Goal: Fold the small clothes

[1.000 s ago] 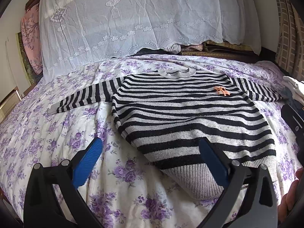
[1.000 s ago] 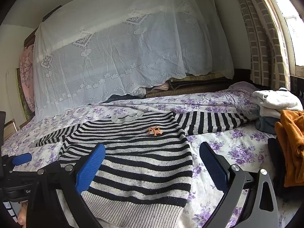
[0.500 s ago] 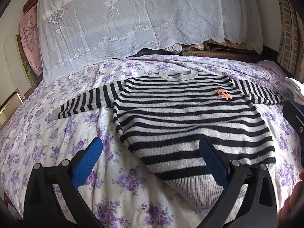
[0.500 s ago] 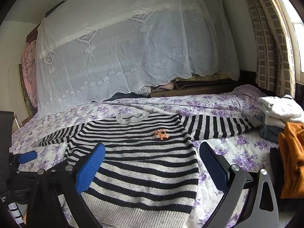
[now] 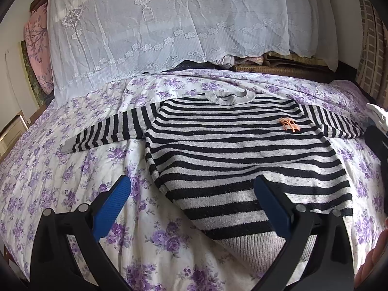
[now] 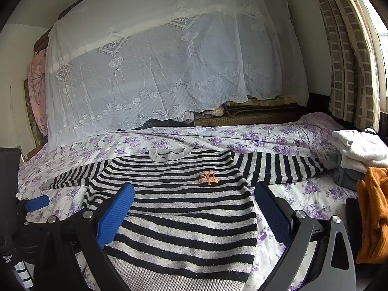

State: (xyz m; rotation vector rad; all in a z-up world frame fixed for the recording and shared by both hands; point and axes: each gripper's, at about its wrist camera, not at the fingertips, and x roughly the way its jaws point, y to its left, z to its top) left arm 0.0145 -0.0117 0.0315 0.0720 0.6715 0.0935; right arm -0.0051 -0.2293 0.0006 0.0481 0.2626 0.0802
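Observation:
A small black-and-grey striped sweater [image 5: 242,150] [image 6: 184,208] with an orange logo [image 5: 289,124] lies flat, front up, on the bed, both sleeves spread sideways. My left gripper [image 5: 191,194] hangs open above the sweater's lower left side and hem. My right gripper [image 6: 194,201] is open above the lower right part of the body, its right finger [image 6: 272,209] over the bedsheet beside the sweater. Neither holds anything. The left gripper's blue fingertip [image 6: 37,203] shows at the left edge of the right wrist view.
The bed has a white sheet with purple flowers [image 5: 60,181]. A white lace cloth [image 5: 169,24] covers a stack at the head. A pile of clothes, white [image 6: 359,148] and orange [image 6: 373,208], sits at the bed's right edge. Checked curtains [image 6: 349,60] hang at right.
Both grippers have drawn back and lifted slightly over the sweater's hem, staying open. The sweater has not moved.

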